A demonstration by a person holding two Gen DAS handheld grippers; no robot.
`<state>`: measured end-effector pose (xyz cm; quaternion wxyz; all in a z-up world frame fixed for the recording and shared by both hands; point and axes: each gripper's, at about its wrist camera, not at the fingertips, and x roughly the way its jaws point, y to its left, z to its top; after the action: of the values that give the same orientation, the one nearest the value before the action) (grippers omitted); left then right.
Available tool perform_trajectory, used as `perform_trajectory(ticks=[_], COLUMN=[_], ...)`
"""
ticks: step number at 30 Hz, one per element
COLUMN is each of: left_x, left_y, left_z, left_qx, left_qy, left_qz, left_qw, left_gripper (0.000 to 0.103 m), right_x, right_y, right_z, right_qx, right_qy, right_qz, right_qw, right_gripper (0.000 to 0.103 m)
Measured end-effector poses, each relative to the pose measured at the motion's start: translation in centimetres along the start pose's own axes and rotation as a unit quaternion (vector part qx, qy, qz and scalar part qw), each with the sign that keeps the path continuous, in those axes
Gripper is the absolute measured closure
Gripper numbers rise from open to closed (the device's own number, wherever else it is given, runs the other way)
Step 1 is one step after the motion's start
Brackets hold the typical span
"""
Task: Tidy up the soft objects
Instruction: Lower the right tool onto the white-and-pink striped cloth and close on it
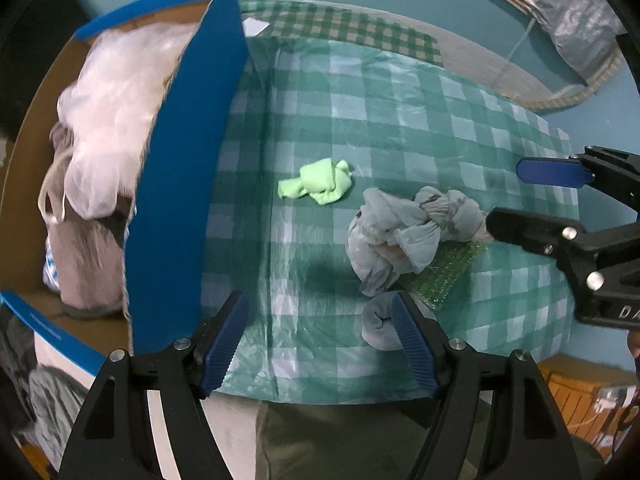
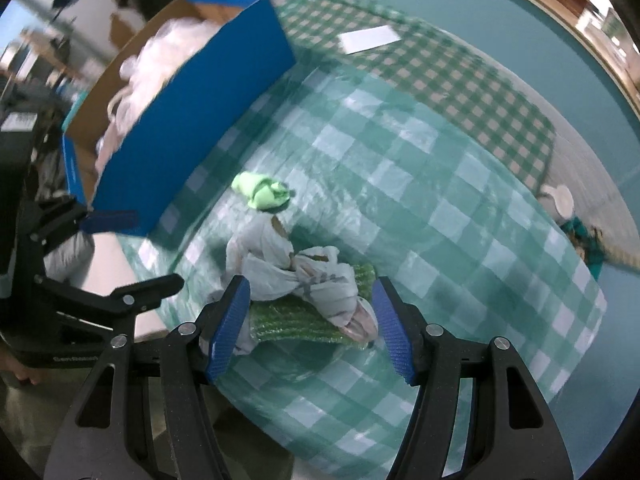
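Inside, blue box (image 1: 188, 184) holds white plastic (image 1: 116, 104); grey cloth (image 1: 88, 264).

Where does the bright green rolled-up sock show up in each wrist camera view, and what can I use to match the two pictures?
Left wrist view: the bright green sock lies near the middle, on the checked cloth, up and left of the grey knotted bundle.
Right wrist view: the sock lies left of centre, just above that grey bundle.
Shared landmark: the blue box stands to the sock's left in both.
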<state>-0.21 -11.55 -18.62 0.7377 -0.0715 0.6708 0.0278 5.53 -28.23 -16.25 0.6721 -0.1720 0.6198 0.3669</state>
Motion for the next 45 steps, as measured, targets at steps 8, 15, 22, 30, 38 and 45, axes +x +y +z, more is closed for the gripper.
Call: perform_trajectory(ticks=[8,15,22,30,38,45], left_x=[1.3,2.3,2.8,3.1,3.2,2.8], left_y=[0.6,0.8,1.1,1.6,1.2,0.5], left_z=[-1.0,-1.9,-2.6,-3.1,-2.7,-2.1], left_qx=[-0.054,-0.078,-0.095,-0.101,-0.094,-0.086], left_qy=[0.003,0.010,0.014,0.024,0.023,0.017], left_qz=[-0.009,-0.011,-0.013,-0.010,-0.007,-0.005], left_qw=[0.9985,0.9968,0.9953,0.9946,0.9953,0.9961], left_gripper=[0.028,0.028,0.028,0.028,0.028,0.028], right_x=[2.6,5.0,6.9,8.2,7.8,6.1], right_y=[1.3,2.5,2.5,3.2,3.0,1.7], right_z=[0.6,0.7,0.6,1.1,1.3,1.2], right_qx=[-0.091,-0.163,-0.182,-0.189,-0.181,-0.143], right_qy=[0.028,0.063,0.079,0.070,0.049,0.023], right_qz=[0.005,0.006,0.014,0.010,0.001,-0.006], right_qw=[0.995,0.985,0.980,0.979,0.982,0.989], right_gripper=[0.038,0.038,0.038,0.039,0.078,0.085])
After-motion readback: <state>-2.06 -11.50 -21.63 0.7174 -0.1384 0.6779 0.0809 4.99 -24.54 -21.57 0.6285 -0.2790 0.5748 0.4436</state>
